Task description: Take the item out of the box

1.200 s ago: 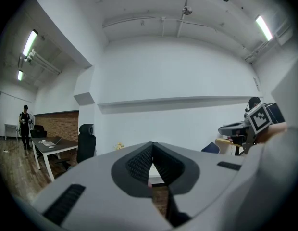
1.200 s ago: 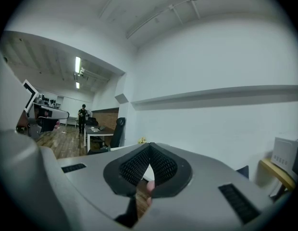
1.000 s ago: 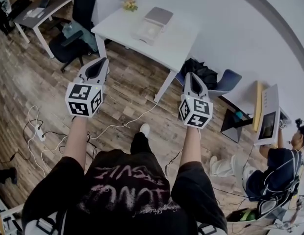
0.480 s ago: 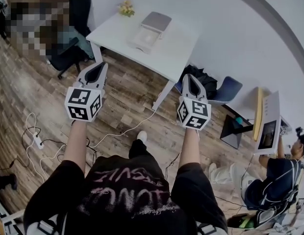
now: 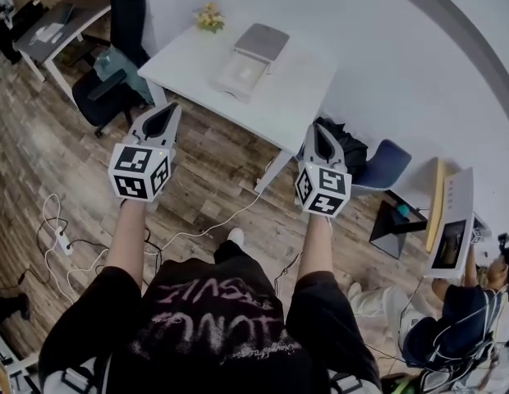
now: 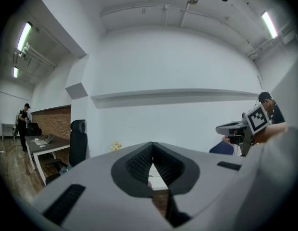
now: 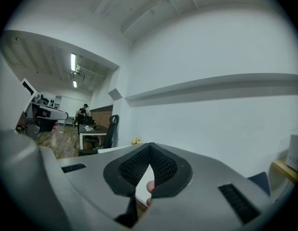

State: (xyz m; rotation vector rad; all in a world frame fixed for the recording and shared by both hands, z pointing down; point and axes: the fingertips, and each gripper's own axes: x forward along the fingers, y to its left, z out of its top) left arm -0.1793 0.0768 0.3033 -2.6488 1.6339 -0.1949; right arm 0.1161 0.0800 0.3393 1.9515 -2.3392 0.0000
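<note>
Head view: the left gripper and right gripper are being held short of the counter on which the open box is being kept. Left gripper view: the fingers are being pressed together, empty. Right gripper view: the fingers are likewise being kept together, empty.

Open white box (on table)

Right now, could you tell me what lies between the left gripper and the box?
In the head view, only bare wood floor and bare white tabletop separate the left gripper from the box.
</note>
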